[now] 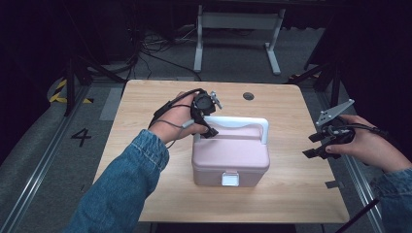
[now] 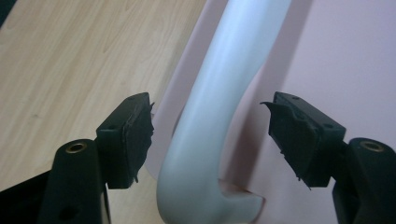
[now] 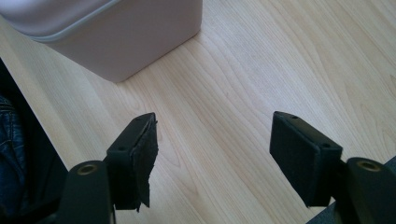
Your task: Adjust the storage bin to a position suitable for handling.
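Note:
A pink lidded box [image 1: 231,158] with a white front latch [image 1: 230,179] stands in the middle of the wooden table [image 1: 145,107]. Its white carry handle [image 1: 243,124] lies across the lid's far side. My left gripper [image 1: 206,127] is open at the handle's left end; in the left gripper view the white handle [image 2: 219,107] runs between the two jaws without touching either pad. My right gripper [image 1: 317,145] is open and empty near the table's right edge, to the right of the box. A corner of the box [image 3: 116,32] appears in the right gripper view, above bare wood.
A round grommet hole [image 1: 248,96] sits near the table's far edge. Beyond the table are a white desk frame [image 1: 238,29], floor cables and a floor mark "4" [image 1: 80,137]. A metal rail [image 1: 359,184] runs along the table's right side.

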`<state>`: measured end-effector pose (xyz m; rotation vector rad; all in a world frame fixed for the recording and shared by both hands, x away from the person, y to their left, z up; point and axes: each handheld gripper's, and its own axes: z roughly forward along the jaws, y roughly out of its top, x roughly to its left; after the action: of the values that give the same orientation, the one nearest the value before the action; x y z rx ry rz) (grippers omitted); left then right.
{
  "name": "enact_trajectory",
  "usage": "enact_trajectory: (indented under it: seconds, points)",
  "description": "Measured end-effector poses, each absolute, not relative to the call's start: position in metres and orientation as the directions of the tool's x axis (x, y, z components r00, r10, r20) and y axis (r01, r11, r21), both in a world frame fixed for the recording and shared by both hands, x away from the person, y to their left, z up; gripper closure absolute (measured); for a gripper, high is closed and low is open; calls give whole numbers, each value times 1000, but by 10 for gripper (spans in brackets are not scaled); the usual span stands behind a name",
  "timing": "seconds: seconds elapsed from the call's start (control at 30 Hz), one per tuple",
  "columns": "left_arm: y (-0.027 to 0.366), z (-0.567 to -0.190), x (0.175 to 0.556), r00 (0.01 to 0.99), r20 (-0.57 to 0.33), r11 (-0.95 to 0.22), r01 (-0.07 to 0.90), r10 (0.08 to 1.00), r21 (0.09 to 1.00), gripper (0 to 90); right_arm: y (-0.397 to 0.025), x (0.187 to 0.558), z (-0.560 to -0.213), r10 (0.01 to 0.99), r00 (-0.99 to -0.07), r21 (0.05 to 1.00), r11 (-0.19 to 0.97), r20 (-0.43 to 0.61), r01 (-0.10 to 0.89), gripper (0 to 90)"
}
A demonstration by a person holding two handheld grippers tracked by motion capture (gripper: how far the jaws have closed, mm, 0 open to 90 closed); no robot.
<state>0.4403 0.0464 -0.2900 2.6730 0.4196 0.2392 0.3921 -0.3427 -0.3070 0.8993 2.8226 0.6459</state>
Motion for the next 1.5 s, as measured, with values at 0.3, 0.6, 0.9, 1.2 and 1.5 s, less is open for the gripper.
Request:
enact_trajectory:
  seconds: [0.3, 0.6, 0.9, 1.2, 1.5]
  points:
    - [48, -286, 439, 948, 179, -897, 174, 265, 406, 639, -344, 392, -307, 577, -817, 423, 736, 18, 529, 334]
    - [49, -276, 435, 946, 156, -888, 197, 283, 416, 727, -342, 392, -306, 576, -818, 425, 736, 18, 527, 334]
    - [54, -259, 439, 928, 186, -850, 199, 324, 487, 716, -340, 393, -304, 571, -821, 430, 738, 14, 521, 334]
    - [58, -253, 446, 916, 164, -812, 229, 367, 537, 698, -336, 393, -302, 562, -827, 435, 740, 19, 513, 334]
    - [62, -252, 459, 895, 140, -761, 267, 423, 591, 680, -327, 389, -297, 538, -843, 439, 753, 15, 489, 334]
